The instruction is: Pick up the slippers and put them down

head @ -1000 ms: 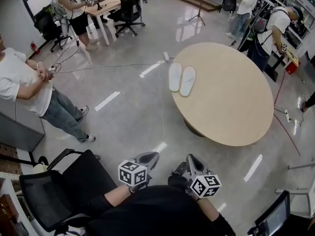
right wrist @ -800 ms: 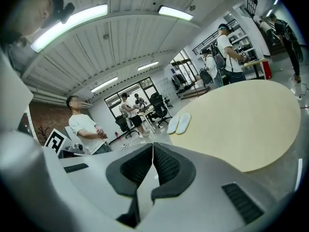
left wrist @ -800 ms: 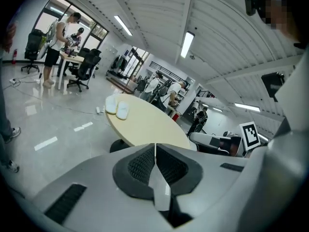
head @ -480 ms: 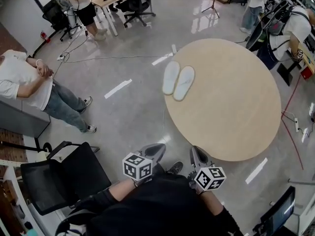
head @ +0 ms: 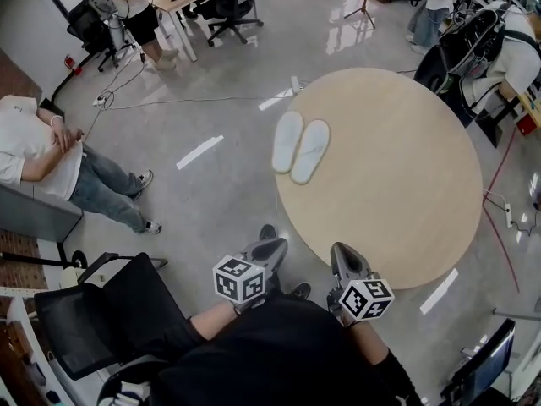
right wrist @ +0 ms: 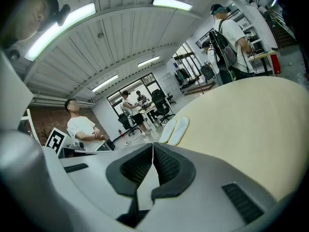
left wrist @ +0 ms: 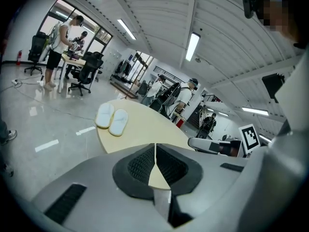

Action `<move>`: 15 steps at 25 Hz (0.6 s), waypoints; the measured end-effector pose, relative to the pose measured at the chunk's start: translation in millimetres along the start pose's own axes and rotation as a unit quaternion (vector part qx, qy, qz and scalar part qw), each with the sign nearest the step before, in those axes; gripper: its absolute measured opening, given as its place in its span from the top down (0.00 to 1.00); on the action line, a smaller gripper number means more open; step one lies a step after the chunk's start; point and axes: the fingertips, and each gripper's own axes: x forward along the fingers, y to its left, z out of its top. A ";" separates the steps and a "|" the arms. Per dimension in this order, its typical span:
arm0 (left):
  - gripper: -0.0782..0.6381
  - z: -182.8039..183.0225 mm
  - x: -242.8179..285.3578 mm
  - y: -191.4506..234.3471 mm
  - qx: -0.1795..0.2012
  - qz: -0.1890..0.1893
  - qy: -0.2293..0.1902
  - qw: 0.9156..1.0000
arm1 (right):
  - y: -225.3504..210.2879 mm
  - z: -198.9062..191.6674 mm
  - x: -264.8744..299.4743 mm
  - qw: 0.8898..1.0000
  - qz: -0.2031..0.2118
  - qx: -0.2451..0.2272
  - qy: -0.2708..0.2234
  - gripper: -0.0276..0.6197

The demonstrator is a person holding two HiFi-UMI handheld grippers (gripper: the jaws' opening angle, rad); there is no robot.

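Two white slippers (head: 299, 147) lie side by side at the left edge of the round beige table (head: 397, 193); they also show in the left gripper view as slippers (left wrist: 112, 119) and in the right gripper view as slippers (right wrist: 174, 128). My left gripper (head: 272, 247) is shut and empty, held over the floor just short of the table's near rim. My right gripper (head: 340, 253) is shut and empty too, at the table's near edge. Both are well short of the slippers. In each gripper view the jaws meet with nothing between them.
A black office chair (head: 101, 311) stands at my lower left. A person in a white shirt (head: 38, 155) sits at the left. Desks, chairs and other people (head: 139, 11) are at the far side; a cable (head: 186, 101) runs across the floor.
I have walked closer to the table, and both grippers have moved forward with me. The slippers and table now sit nearer and lower in the head view. Both grippers stayed shut.
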 end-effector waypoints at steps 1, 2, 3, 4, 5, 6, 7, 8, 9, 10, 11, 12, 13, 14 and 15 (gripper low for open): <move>0.86 7.6 8.2 3.7 0.002 -0.005 0.000 1.000 | -5.5 5.8 6.4 1.000 -0.006 0.003 -0.002 0.93; 0.86 16.2 16.8 8.4 0.005 -0.009 0.001 1.000 | -11.3 11.9 13.9 1.000 -0.012 0.008 -0.004 0.93; 0.86 25.7 25.6 13.8 0.006 -0.013 0.001 1.000 | -17.0 18.5 22.4 1.000 -0.018 0.011 -0.005 0.93; 0.86 35.7 34.6 19.7 0.008 -0.018 0.001 1.000 | -22.6 25.7 31.6 1.000 -0.025 0.014 -0.007 0.93; 0.86 46.1 43.6 25.9 0.011 -0.022 0.003 1.000 | -27.8 33.4 41.9 0.999 -0.032 0.015 -0.008 0.93; 0.86 56.7 52.6 32.5 0.015 -0.027 0.005 1.000 | -32.8 40.9 53.1 0.999 -0.040 0.018 -0.009 0.93; 0.86 67.1 61.0 39.7 0.018 -0.032 0.008 0.999 | -37.4 47.6 64.9 0.999 -0.048 0.021 -0.010 0.93; 0.86 76.8 68.3 47.5 0.020 -0.036 0.011 0.999 | -41.1 53.2 76.5 0.998 -0.055 0.024 -0.010 0.93; 0.86 85.8 74.0 55.7 0.022 -0.039 0.013 0.999 | -43.6 57.6 87.4 0.998 -0.062 0.029 -0.011 0.93; 0.86 94.0 78.0 64.2 0.023 -0.041 0.015 0.999 | -44.6 61.1 97.1 0.997 -0.067 0.033 -0.013 0.93; 0.86 101.6 80.6 72.7 0.025 -0.041 0.016 0.999 | -44.6 63.9 105.9 0.997 -0.071 0.037 -0.014 0.93; 0.86 108.8 82.7 81.0 0.026 -0.042 0.017 0.999 | -44.0 66.5 114.2 0.996 -0.075 0.039 -0.015 0.93; 0.86 115.8 85.1 89.4 0.028 -0.043 0.019 0.998 | -43.4 69.5 123.3 0.996 -0.079 0.040 -0.016 0.93; 0.86 123.0 88.0 98.1 0.029 -0.046 0.022 0.998 | -42.7 72.8 133.8 0.996 -0.083 0.040 -0.015 0.93; 0.86 130.2 90.8 107.5 0.029 -0.050 0.025 0.998 | -41.2 75.6 145.9 0.995 -0.086 0.041 -0.013 0.93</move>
